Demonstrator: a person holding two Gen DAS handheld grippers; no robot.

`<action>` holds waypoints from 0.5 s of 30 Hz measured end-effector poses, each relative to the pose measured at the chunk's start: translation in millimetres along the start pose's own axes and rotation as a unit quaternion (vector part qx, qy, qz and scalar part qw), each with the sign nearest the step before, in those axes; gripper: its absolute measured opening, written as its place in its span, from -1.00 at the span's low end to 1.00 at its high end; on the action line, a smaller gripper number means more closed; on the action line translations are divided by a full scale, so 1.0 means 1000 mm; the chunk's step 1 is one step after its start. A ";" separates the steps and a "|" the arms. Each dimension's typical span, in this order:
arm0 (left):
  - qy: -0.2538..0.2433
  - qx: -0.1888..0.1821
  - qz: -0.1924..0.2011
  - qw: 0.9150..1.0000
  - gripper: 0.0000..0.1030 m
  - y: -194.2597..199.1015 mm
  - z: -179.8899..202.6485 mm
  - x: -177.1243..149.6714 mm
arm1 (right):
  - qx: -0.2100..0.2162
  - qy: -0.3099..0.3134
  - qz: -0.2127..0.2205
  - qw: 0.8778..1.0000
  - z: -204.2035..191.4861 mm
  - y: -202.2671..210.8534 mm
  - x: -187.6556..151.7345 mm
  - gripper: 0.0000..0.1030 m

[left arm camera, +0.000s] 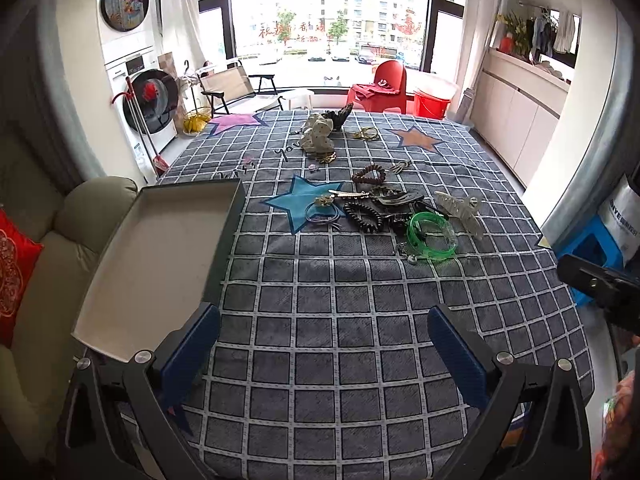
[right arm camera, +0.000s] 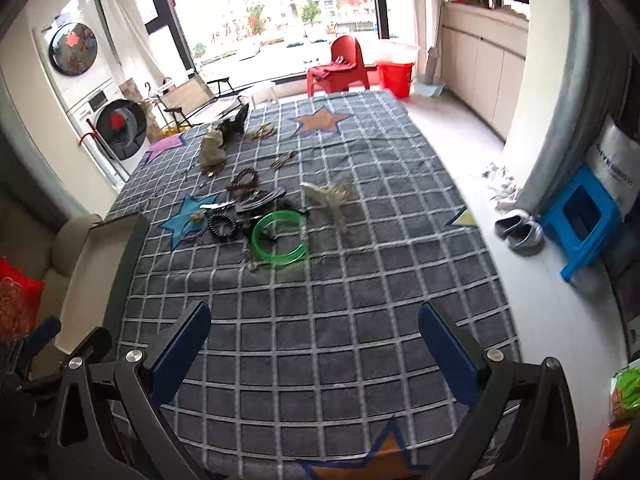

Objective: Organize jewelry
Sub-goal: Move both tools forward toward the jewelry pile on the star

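Clearly both the left gripper and right gripper hover with jaws spread wide and empty, short of the green bangle, a glossy see-through plastic hoop lying flat straight ahead of the right one; beyond it sit coiled ties, beads and a clear claw clip, while the empty tray lies left

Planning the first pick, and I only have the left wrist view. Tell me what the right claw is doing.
Observer: The right claw is open and holds nothing.
Operator: Report what lies nearest ahead of it.
Observer: The green bangle, at the near edge of the pile.
Operator: Check the floor to its right.
Observer: A pair of shoes sits beside the blue stool.
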State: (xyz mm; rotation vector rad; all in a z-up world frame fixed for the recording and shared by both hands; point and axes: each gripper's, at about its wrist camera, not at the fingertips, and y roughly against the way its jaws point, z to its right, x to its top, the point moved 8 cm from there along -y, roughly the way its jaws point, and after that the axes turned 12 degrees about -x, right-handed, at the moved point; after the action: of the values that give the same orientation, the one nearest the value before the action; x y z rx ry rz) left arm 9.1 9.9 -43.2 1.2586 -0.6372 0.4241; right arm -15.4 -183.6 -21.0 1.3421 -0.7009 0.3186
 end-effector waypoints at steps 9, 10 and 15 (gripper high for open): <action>-0.008 0.005 -0.007 1.000 1.00 -0.012 0.005 0.001 | 0.004 0.000 -0.010 1.000 0.001 -0.006 -0.001 1.00; -0.008 0.004 -0.012 1.000 1.00 -0.016 0.005 0.002 | 0.004 -0.002 -0.012 1.000 0.002 -0.009 -0.002 1.00; -0.007 0.002 -0.031 1.000 1.00 -0.035 0.005 0.002 | 0.014 -0.013 -0.026 0.999 0.005 -0.026 0.001 1.00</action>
State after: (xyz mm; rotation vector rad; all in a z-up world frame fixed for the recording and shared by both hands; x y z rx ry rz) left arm 31.0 -4.3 -66.6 1.2816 -0.6082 0.3660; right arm -0.7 -194.6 -40.4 1.3905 -0.6838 0.2695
